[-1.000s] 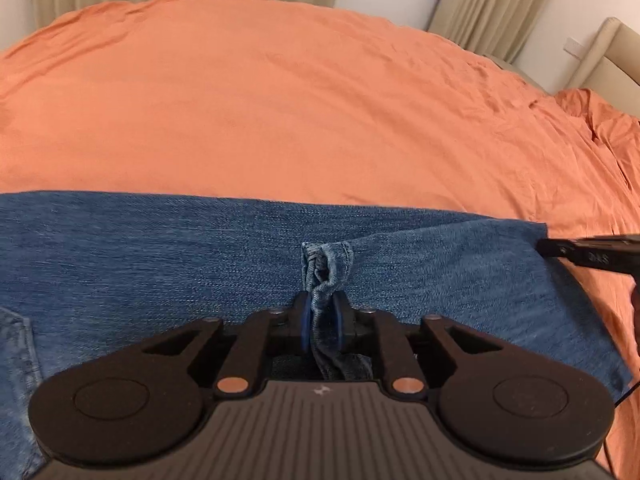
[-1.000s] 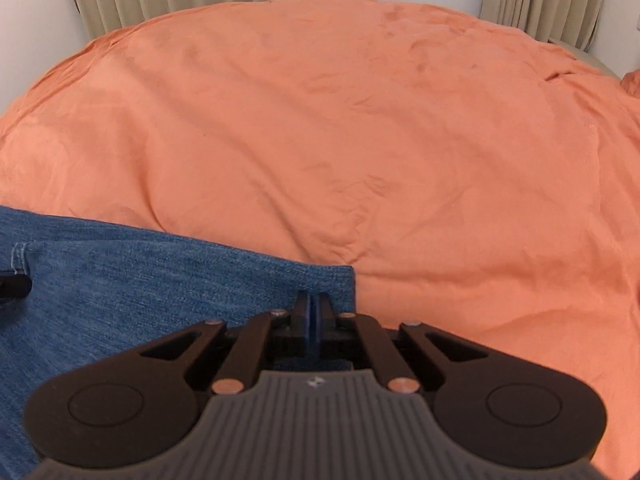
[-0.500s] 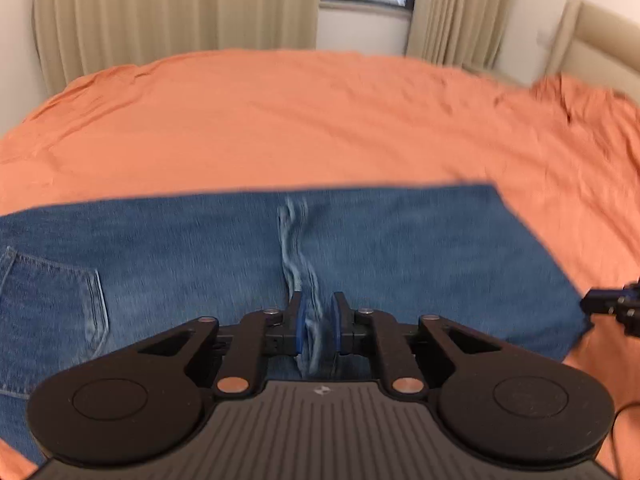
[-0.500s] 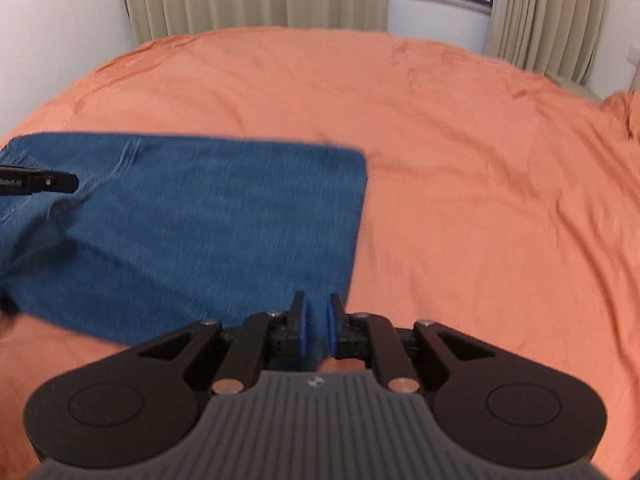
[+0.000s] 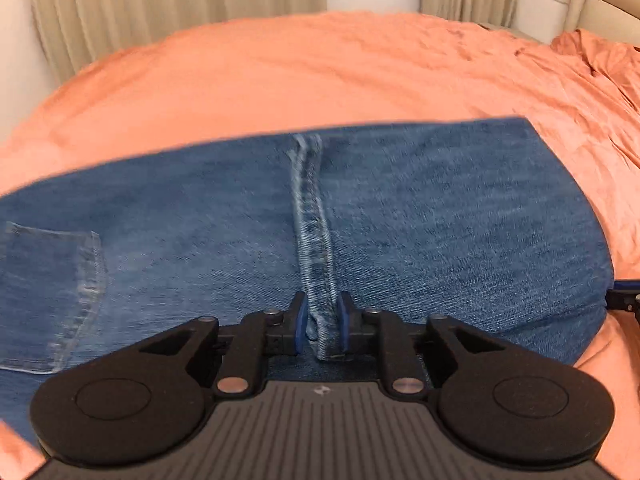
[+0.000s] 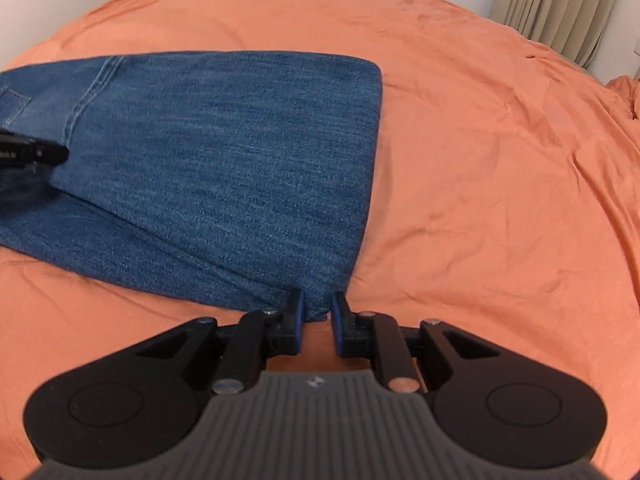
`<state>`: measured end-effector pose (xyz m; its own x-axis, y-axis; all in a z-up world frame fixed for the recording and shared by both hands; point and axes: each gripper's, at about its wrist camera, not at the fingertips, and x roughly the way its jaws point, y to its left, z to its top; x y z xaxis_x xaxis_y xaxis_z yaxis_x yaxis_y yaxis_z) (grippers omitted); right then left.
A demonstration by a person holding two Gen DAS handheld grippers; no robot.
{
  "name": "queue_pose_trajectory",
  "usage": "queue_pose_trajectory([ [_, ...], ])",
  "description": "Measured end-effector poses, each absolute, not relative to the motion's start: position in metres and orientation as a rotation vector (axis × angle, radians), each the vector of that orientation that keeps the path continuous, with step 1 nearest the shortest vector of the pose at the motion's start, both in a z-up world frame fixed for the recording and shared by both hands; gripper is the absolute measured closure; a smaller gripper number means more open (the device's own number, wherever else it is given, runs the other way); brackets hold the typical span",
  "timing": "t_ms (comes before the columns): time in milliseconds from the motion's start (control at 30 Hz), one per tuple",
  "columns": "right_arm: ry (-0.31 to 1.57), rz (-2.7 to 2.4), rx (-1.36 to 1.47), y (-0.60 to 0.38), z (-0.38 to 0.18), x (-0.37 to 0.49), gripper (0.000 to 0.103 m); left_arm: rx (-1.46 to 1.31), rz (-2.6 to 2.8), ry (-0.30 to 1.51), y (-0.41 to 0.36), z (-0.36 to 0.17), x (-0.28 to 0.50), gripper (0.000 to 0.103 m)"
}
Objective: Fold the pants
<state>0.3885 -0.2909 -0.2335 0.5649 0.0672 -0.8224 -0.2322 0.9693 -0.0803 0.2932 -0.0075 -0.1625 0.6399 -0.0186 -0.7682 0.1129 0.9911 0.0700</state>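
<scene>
Blue jeans lie folded flat on the orange bed cover, with a back pocket at the left. My left gripper is at the near edge. Its jaws are opening, and the pale stitched hem strip runs loosely between the pads. In the right wrist view the jeans end in a near corner that lies between the tips of my right gripper. Its jaws are opening and no longer pinch the cloth. Each gripper shows at the edge of the other's view.
The orange cover spreads wide beyond and right of the jeans, rumpled at the far right. Beige curtains and a window close the far side. A padded headboard stands at the right.
Both grippers drew back towards the near side, leaving more of the jeans spread out ahead. The bunched hem in the left jaws lies straight now. Both pairs of jaws stand wider.
</scene>
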Motion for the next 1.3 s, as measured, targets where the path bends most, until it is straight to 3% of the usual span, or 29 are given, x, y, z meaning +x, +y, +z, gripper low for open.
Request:
queue_pose_trajectory([
  [133,0.967,0.17,-0.32,-0.275,-0.223,0.383,0.089,0.065,-0.061,0.818,0.011,-0.13,0.271,0.076],
  [233,0.937,0.168,-0.382,-0.269,-0.203,0.378,0.087,0.008,-0.011,0.81,0.042,-0.102,0.259,0.063],
  [400,0.858,0.24,-0.433,-0.244,-0.166,0.366,0.066,-0.121,0.013,0.815,0.116,-0.062,0.249,0.051],
  [667,0.812,0.432,-0.567,-0.168,-0.143,0.372,0.066,-0.272,0.133,0.765,0.252,-0.032,0.228,0.044],
  [933,0.825,0.476,-0.629,-0.099,-0.158,0.409,0.063,-0.548,0.33,0.725,0.365,-0.081,0.205,0.037],
  [1167,0.873,0.48,-0.597,-0.064,-0.172,0.444,0.063,-0.827,0.342,0.725,0.392,-0.157,0.203,0.034],
  [1300,0.9,0.488,-0.569,-0.056,-0.183,0.458,0.063,-0.969,0.308,0.658,0.398,-0.191,0.208,0.027],
])
